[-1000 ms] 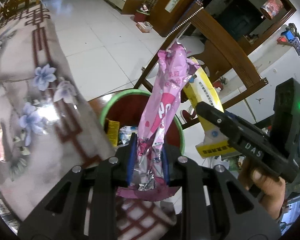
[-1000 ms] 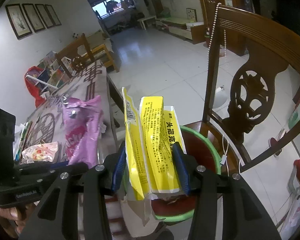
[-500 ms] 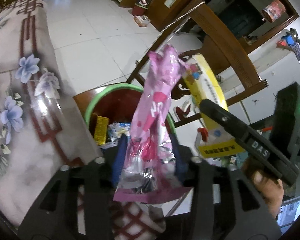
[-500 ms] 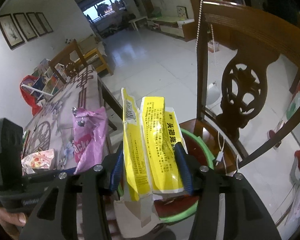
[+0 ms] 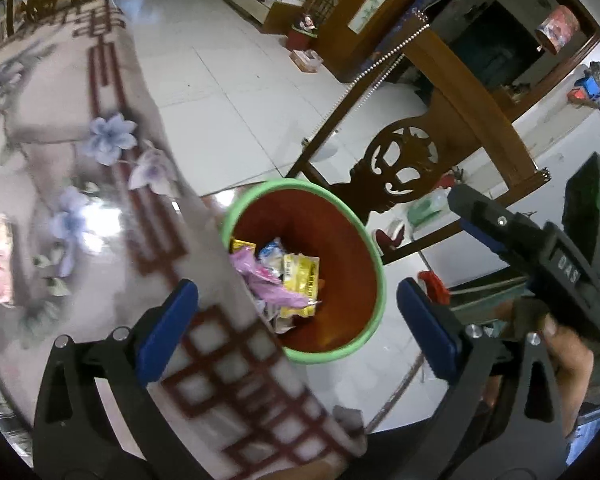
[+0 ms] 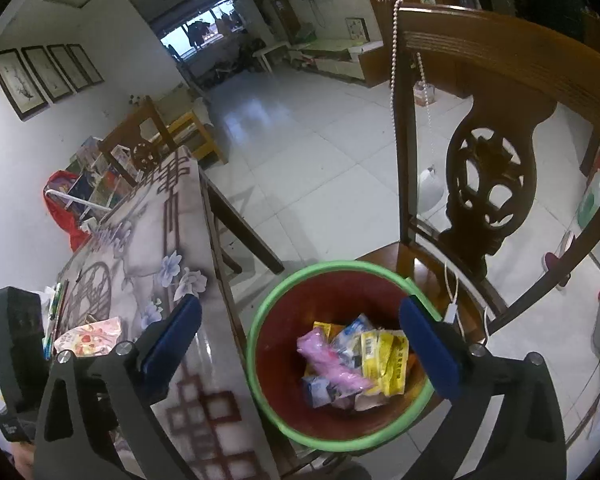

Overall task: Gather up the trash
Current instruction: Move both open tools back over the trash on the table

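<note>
A red bin with a green rim (image 5: 377, 264) (image 6: 260, 320) stands just below both grippers, beside the table edge. Inside lie a pink wrapper (image 5: 260, 276) (image 6: 328, 360), a yellow packet (image 5: 300, 284) (image 6: 384, 356) and several other wrappers. My left gripper (image 5: 297, 286) hangs over the table edge and the bin; its jaws are opening wide and nothing is between them. My right gripper (image 6: 300, 304) is above the bin, its jaws also opening with nothing between them. One of the right gripper's fingers (image 5: 500, 232) shows at the right of the left wrist view.
The bin rests on the seat of a carved wooden chair (image 6: 488, 184) (image 5: 404, 164). At the left is a table with a floral cloth (image 5: 80, 184) (image 6: 140, 248), with a pink-and-white packet (image 6: 88, 336) on it. White tiled floor lies beyond. A hand (image 5: 560, 344) holds the right gripper.
Both grippers have opened wide. The pink wrapper left the left gripper and the yellow packet left the right one; both now lie in the bin.
</note>
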The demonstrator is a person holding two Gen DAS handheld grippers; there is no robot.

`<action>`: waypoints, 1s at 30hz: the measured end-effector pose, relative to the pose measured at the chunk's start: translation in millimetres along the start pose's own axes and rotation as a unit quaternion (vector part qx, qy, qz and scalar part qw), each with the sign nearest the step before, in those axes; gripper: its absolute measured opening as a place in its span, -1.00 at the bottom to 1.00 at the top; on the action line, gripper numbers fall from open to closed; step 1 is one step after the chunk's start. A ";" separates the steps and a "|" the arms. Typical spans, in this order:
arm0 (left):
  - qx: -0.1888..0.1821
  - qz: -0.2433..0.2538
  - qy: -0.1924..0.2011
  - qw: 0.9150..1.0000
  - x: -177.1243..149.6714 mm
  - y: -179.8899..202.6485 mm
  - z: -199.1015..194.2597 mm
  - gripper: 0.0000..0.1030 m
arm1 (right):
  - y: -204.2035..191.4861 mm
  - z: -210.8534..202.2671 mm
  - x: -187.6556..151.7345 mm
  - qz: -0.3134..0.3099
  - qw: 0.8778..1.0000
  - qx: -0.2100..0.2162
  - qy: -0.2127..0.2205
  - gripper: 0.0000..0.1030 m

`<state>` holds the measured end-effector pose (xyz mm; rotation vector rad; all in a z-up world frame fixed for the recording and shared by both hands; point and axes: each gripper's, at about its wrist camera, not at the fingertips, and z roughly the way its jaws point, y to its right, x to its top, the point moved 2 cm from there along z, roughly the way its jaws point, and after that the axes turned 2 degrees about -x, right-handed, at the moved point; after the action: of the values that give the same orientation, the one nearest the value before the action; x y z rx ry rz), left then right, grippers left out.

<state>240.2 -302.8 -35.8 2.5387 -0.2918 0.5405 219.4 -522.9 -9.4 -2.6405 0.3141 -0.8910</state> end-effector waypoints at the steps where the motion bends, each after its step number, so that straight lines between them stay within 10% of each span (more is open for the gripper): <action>1: 0.004 0.003 0.002 1.000 -1.2 -1.1 -4.7 0.89 | -1.9 0.8 -0.4 0.000 1.000 0.004 -0.002 0.86; 30: 0.132 -0.076 0.104 0.983 -79.0 -156.6 -195.9 0.89 | -224.6 41.7 -59.8 -0.221 0.970 0.085 -0.048 0.86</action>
<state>155.0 -58.9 13.4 2.6971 0.0537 0.8230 221.0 -287.7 12.3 -2.6202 -0.3746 -0.8644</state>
